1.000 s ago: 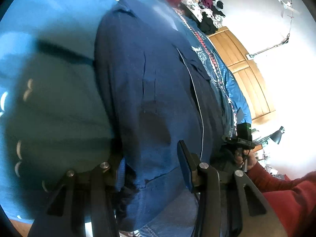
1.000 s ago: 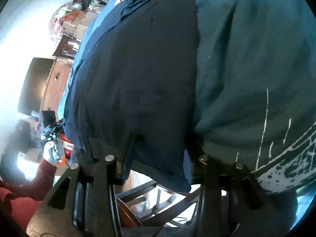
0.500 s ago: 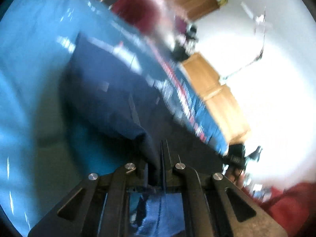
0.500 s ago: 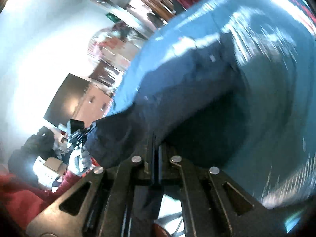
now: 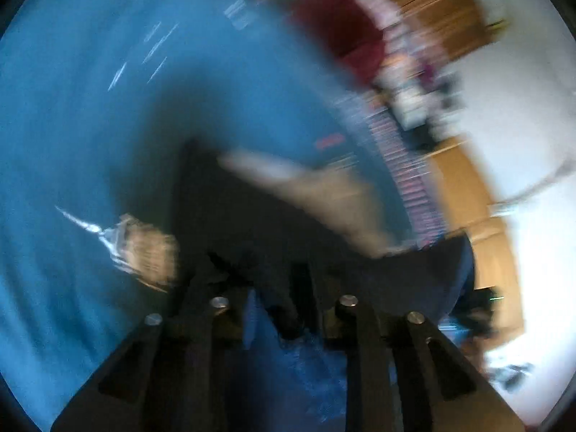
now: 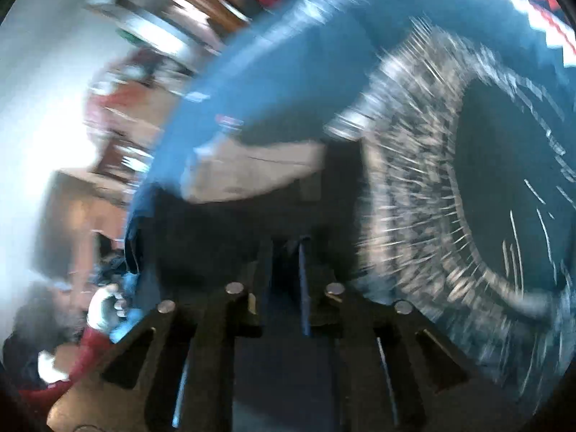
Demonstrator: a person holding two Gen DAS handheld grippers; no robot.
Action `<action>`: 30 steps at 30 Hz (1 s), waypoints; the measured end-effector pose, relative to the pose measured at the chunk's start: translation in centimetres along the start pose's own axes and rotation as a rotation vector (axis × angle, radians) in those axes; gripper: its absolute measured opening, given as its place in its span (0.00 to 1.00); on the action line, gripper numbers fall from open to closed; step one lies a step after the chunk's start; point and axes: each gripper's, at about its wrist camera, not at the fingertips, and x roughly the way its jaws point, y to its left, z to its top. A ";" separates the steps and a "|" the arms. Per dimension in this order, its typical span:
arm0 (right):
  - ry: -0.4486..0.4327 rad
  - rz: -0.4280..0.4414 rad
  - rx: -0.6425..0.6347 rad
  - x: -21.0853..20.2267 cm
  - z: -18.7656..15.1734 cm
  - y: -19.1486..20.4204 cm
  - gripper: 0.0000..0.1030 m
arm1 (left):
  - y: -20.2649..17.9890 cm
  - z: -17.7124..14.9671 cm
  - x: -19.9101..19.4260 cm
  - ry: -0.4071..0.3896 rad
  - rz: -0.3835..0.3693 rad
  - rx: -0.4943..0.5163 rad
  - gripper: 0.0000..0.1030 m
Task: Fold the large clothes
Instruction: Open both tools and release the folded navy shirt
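L gripper [image 5: 284, 288] & R gripper [image 6: 288, 252] each pinch the dark navy cloth garment [image 5: 230, 223], prob. to lift its edge over blue printed sheet [image 5: 90, 126] for folding.

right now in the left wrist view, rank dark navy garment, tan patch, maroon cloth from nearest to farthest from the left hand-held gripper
1. dark navy garment, at the left hand-held gripper itself.
2. tan patch, just beyond, centre-right.
3. maroon cloth, far end, upper right.
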 end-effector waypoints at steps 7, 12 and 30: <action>-0.046 -0.010 -0.057 1.7 -0.1 -0.7 0.62 | 0.9 1.3 0.6 -0.042 -0.088 -0.030 0.59; -0.089 -0.073 -0.099 1.2 -0.5 0.2 0.61 | 2.0 1.2 -4.9 -0.236 -0.048 -0.064 0.67; 0.030 0.011 -0.435 10.2 -4.2 19.3 0.61 | 5.0 -9.9 -11.2 -0.174 -0.097 0.005 0.69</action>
